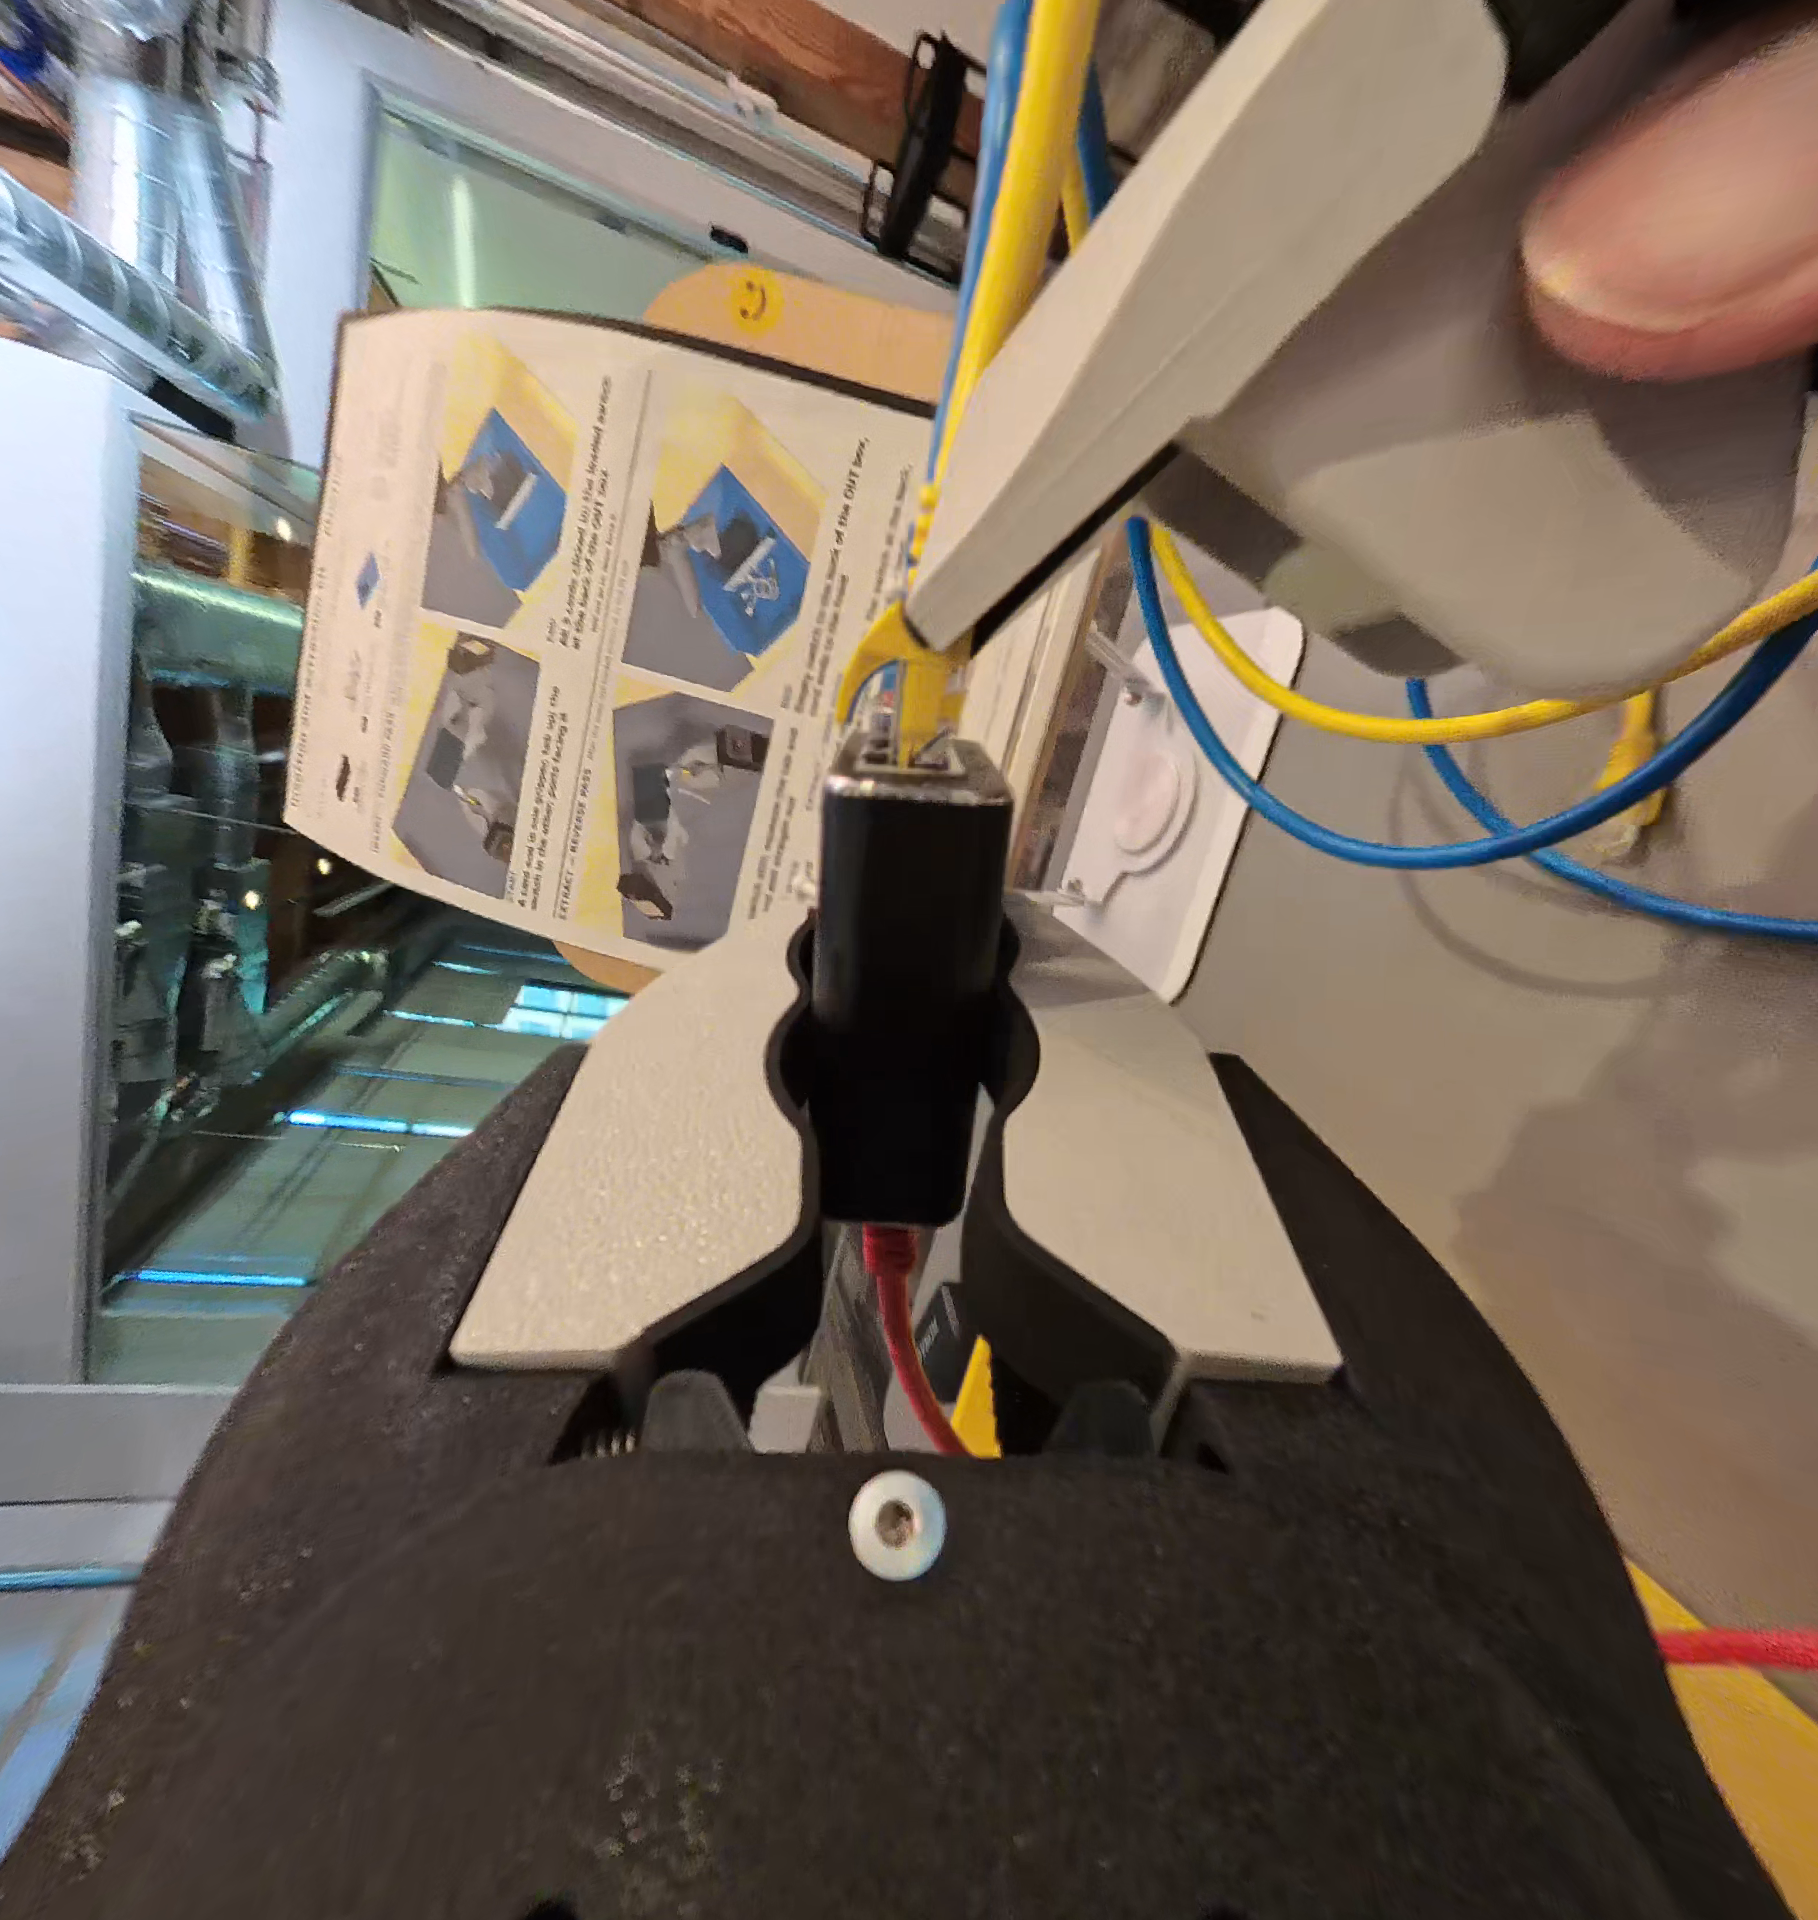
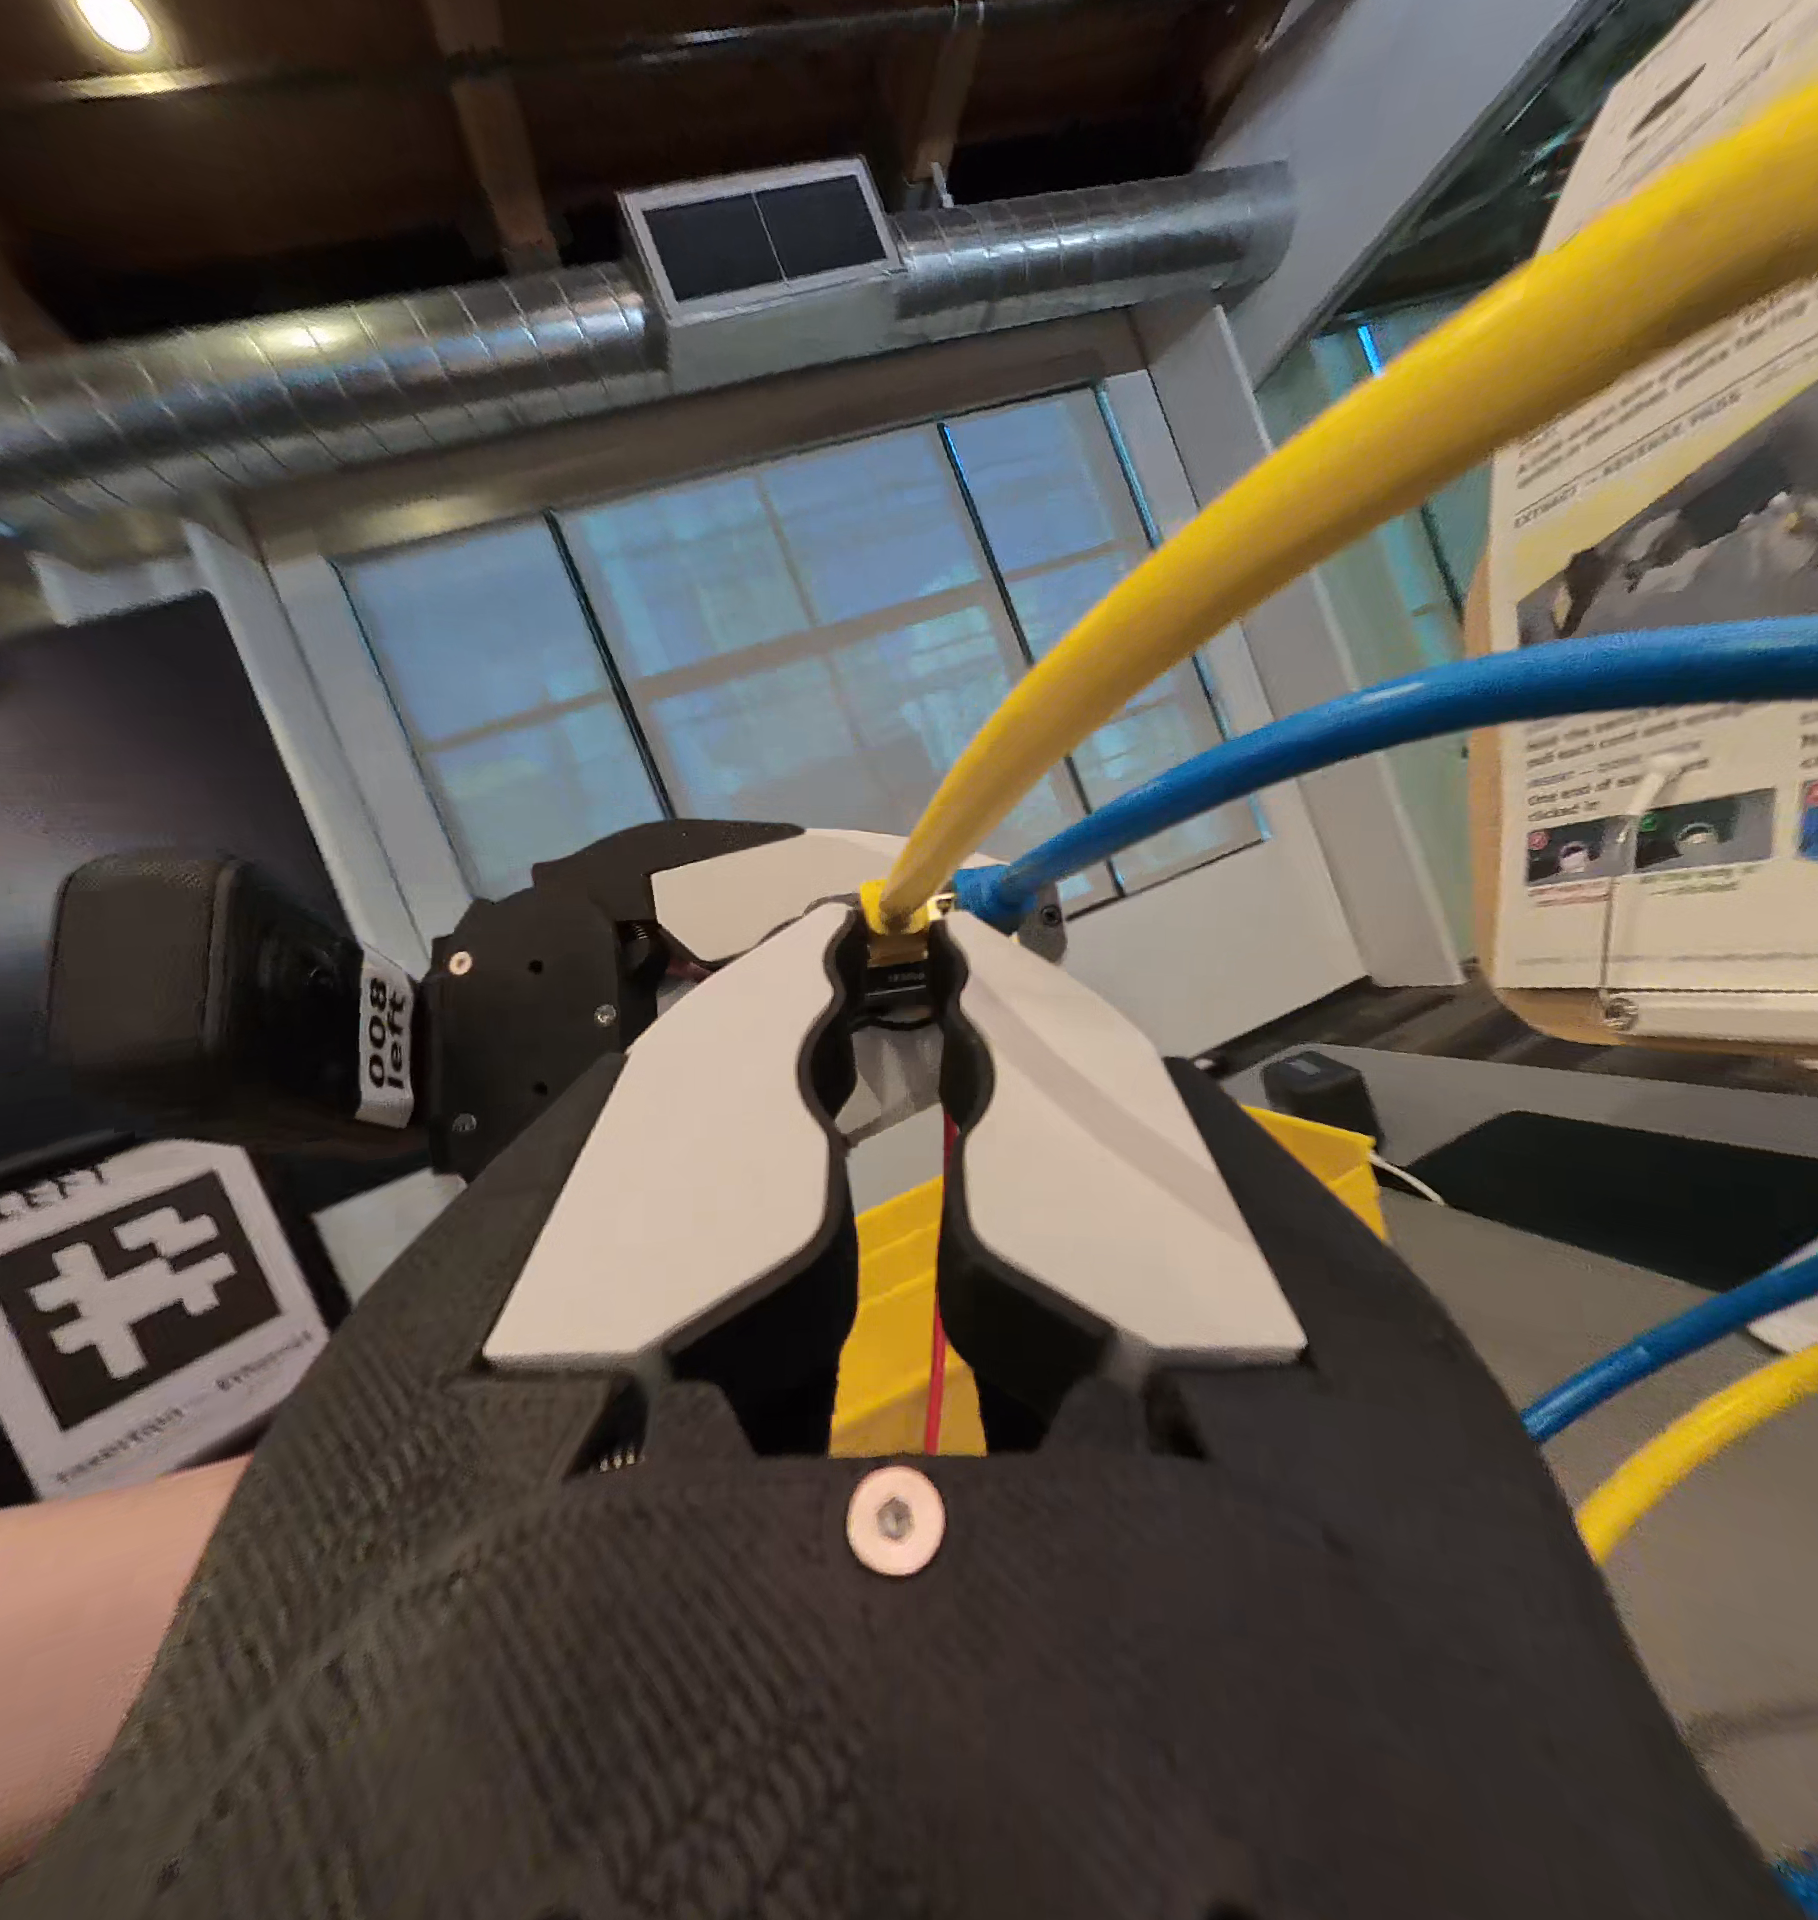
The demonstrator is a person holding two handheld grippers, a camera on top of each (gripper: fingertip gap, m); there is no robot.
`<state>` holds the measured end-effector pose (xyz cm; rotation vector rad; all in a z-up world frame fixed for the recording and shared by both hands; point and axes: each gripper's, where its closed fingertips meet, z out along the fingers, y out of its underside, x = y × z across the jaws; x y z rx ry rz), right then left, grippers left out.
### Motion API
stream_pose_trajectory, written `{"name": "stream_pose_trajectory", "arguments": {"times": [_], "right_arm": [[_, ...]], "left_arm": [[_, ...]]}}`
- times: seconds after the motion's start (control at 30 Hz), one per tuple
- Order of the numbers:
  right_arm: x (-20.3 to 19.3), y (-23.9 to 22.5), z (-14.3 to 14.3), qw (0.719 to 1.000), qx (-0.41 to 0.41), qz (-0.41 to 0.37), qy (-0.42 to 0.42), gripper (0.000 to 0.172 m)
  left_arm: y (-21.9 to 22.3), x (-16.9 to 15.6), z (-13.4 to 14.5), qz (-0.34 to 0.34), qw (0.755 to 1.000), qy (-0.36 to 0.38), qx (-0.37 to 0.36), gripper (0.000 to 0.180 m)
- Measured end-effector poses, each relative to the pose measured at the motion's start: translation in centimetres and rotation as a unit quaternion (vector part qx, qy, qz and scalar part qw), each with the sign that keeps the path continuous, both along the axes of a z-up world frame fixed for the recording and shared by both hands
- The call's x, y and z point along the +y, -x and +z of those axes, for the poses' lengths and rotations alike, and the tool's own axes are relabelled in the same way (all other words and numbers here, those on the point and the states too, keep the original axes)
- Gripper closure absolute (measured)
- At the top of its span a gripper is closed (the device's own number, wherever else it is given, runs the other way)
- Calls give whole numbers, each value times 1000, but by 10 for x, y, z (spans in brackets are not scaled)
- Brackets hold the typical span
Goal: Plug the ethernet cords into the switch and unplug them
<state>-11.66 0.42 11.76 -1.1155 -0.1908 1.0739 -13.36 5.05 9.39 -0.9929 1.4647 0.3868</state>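
Note:
My left gripper [image 1: 910,997] is shut on a small black switch [image 1: 910,935] and holds it upright in the air. A red cord [image 1: 900,1320] hangs from the switch's near end. At its far end a yellow plug [image 1: 920,686] sits at a port, with a blue plug beside it. How deep they sit I cannot tell. My right gripper [image 2: 897,935] is shut on the yellow plug [image 2: 897,920], and its yellow cord [image 2: 1196,520] arcs up to the right. The blue plug [image 2: 993,894] and blue cord [image 2: 1300,717] lie just right of it. The right gripper's finger [image 1: 1144,364] reaches in from the upper right.
An instruction sheet on a brown board [image 1: 572,623] stands behind the switch, and it also shows in the right wrist view [image 2: 1663,727]. Loose blue and yellow cords [image 1: 1507,727] loop over the grey table [image 1: 1507,1091]. A yellow bin [image 2: 905,1320] lies below. A person's thumb [image 1: 1694,239] grips the right tool.

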Motion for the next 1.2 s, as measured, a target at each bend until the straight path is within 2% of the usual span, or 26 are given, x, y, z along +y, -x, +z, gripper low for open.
{"name": "stream_pose_trajectory", "arguments": {"times": [0.27,0.37,0.53,0.77,1.07,1.2], "right_arm": [[0,2,2,988,-122,-88,-36,159],[-3,4,6,974,-198,-98,-57,158],[-15,-6,23,937,-280,-169,-120,156],[-21,7,20,931,-326,-120,-110,157],[-22,6,22,954,-269,-96,-89,161],[-21,6,15,945,-303,-90,-83,161]], "left_arm": [[-14,10,9,-27,995,-84,-48,154],[-15,10,17,-34,992,-96,-75,154],[-12,13,31,-39,987,-102,-115,154],[-4,5,35,-50,983,-128,-118,154],[-5,-3,34,-47,982,-152,-100,154],[-5,-2,30,-41,984,-154,-85,154]]}}
